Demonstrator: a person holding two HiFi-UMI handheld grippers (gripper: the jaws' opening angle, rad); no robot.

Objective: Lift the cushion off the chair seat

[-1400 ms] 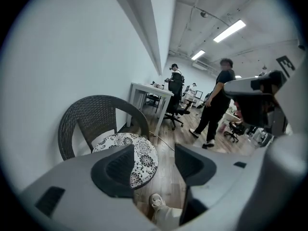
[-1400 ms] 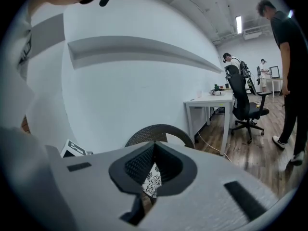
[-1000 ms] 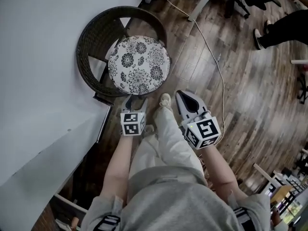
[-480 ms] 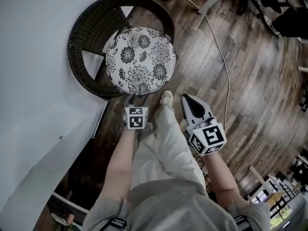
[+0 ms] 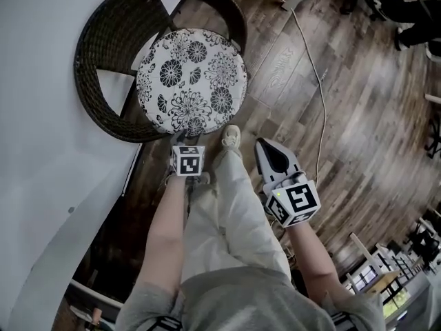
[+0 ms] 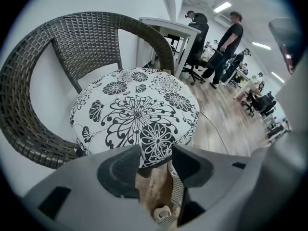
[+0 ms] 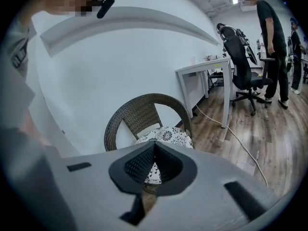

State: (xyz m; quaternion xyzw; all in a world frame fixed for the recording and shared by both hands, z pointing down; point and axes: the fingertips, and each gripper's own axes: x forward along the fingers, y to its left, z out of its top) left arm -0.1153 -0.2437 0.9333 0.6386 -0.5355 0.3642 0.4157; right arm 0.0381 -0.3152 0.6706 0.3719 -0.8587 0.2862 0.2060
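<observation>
A round white cushion point(image 5: 191, 81) with black flowers lies on the seat of a dark wicker chair point(image 5: 93, 81). My left gripper point(image 5: 186, 141) is at the cushion's near edge. In the left gripper view the cushion point(image 6: 137, 114) fills the middle. Its front rim lies between the jaws of the left gripper point(image 6: 155, 155), which have just been closing; the pads do not press on it. My right gripper point(image 5: 266, 145) hangs to the right of the chair over the floor, jaws shut and empty. From the right gripper point(image 7: 154, 147) the cushion point(image 7: 166, 134) shows farther off.
The chair stands against a white wall point(image 5: 34, 150). My own leg and shoe point(image 5: 230, 137) are between the grippers. A cable point(image 5: 313, 67) runs across the wood floor. A white desk point(image 7: 207, 76), an office chair point(image 7: 243, 61) and standing people point(image 7: 267, 37) are to the right.
Both grippers have sunk lower. The left one has come up to the cushion's front edge, and its jaws now straddle the rim. The cushion has not moved on the seat.
</observation>
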